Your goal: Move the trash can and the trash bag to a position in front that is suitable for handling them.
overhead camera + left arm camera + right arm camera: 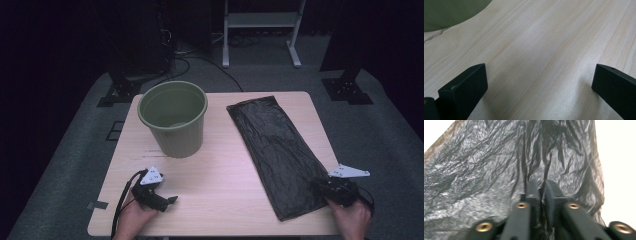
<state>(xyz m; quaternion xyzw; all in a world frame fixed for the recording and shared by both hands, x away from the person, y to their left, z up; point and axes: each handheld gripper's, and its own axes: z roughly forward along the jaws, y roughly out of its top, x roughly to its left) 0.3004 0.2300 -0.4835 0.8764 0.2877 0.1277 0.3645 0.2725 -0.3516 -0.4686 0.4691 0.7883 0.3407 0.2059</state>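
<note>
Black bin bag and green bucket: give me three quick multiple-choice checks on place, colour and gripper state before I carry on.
1. Where does the black bin bag lie relative to the green bucket?
A. Inside it
B. On the table to its right, apart from it
C. Under it

2. What colour is the bucket?
A. Olive green
B. Red
C. White

3. How is the right gripper set?
A. Wide open above the bucket
B. Shut on the bin bag
C. Shut on the bucket rim

Answers:
1 B: the high view shows the bag flat on the wooden table, with bare wood between it and the bucket.
2 A: its wall and inside are olive green.
3 B: the right gripper view shows the jaws nearly together with bag film puckered between them; the left gripper stands open over bare wood.
</note>
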